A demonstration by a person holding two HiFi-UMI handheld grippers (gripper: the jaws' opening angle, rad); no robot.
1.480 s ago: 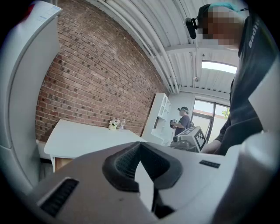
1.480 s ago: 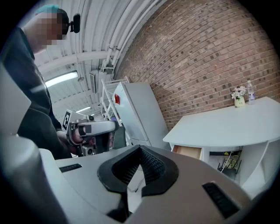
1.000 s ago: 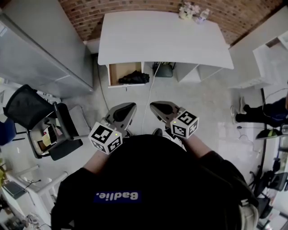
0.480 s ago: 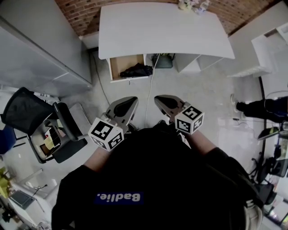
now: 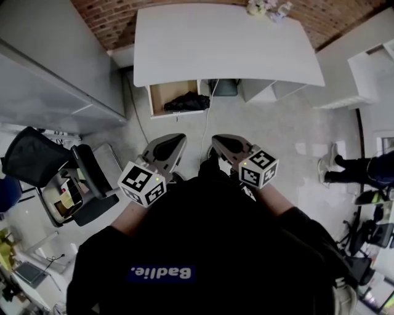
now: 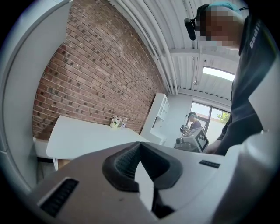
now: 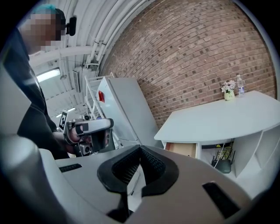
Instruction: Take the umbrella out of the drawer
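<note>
Inside the open drawer (image 5: 161, 93) under the left end of the white worktop (image 5: 221, 43): one dark folded umbrella (image 5: 184, 101), untouched and well apart from both grippers. Left gripper (image 5: 177, 139) and right gripper (image 5: 218, 141): jaws pressed together on nothing, held side by side before the person's chest, pointing toward the drawer. Change over the last second: both have eased forward and the worktop sits slightly nearer, so the approach looks under way, with reaching and opening the jaws yet to come.

White desk (image 5: 228, 43); red-brown brick-pattern wall (image 5: 101, 18); tan drawer (image 5: 161, 95); black umbrella (image 5: 184, 102); pale grey floor (image 5: 265, 132); black chair (image 5: 34, 157).
</note>
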